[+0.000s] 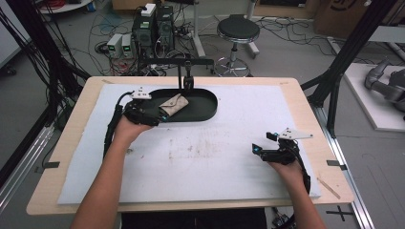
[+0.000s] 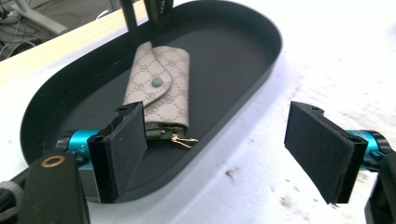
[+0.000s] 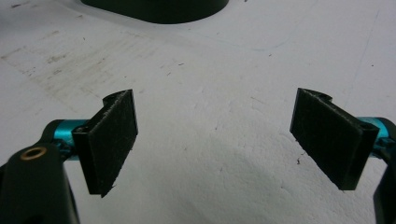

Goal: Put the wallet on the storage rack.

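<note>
A beige patterned wallet (image 1: 174, 104) lies closed in the left half of a black oval tray (image 1: 210, 112) at the back of the table. In the left gripper view the wallet (image 2: 161, 88) shows a snap flap, and a small gold clasp (image 2: 183, 139) sticks out of its near end. My left gripper (image 1: 160, 117) is open at the tray's (image 2: 275, 42) near left rim. One jaw is inside the tray beside the wallet and the other is outside, over the mat. My right gripper (image 1: 258, 150) is open and holds nothing above the bare mat at front right, wide open (image 3: 215, 126) in its own view.
A stained white foam mat (image 1: 215, 157) covers the wooden table. A black stand (image 1: 186, 71) rises just behind the tray. On the floor beyond the table are a stool (image 1: 238, 31), computer boxes (image 1: 153, 28) and cables. A grey robot arm (image 1: 387, 83) lies off to the right.
</note>
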The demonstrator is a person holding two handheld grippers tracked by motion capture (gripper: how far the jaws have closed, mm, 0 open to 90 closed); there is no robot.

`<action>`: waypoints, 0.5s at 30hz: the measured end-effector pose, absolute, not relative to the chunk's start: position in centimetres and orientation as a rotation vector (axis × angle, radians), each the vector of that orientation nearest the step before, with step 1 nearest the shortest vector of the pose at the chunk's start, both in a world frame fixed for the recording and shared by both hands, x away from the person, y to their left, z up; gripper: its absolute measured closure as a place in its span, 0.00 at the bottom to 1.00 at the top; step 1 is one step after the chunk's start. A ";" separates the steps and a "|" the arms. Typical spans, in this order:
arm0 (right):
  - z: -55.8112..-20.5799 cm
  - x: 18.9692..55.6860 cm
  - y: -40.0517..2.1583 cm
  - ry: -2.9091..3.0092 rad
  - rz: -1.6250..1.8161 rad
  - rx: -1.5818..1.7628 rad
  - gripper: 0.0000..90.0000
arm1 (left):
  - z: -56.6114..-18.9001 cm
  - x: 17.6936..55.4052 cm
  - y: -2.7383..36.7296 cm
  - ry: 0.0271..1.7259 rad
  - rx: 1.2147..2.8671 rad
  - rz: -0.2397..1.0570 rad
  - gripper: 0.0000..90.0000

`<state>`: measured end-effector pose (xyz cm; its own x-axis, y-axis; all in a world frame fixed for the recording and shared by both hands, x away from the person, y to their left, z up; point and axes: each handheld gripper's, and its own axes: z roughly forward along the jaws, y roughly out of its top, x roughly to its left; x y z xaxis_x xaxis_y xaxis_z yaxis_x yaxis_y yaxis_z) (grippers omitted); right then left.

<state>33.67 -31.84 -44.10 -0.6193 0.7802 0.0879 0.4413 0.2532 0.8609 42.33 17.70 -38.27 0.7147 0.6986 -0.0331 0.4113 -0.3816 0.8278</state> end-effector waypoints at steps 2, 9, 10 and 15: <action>-44.1 33.7 -31.8 2.173 1.312 1.120 0.17 | -38.5 41.6 17.8 0.839 2.019 0.409 0.23; -44.1 33.7 -31.8 2.172 1.315 1.121 0.17 | -39.2 39.2 18.2 0.823 1.989 0.411 0.23; -44.1 33.7 -31.8 2.172 1.314 1.119 0.17 | -39.3 38.8 18.2 0.822 1.981 0.410 0.23; -44.1 33.8 -31.9 2.171 1.315 1.128 0.17 | -39.5 37.4 18.6 0.809 1.963 0.419 0.23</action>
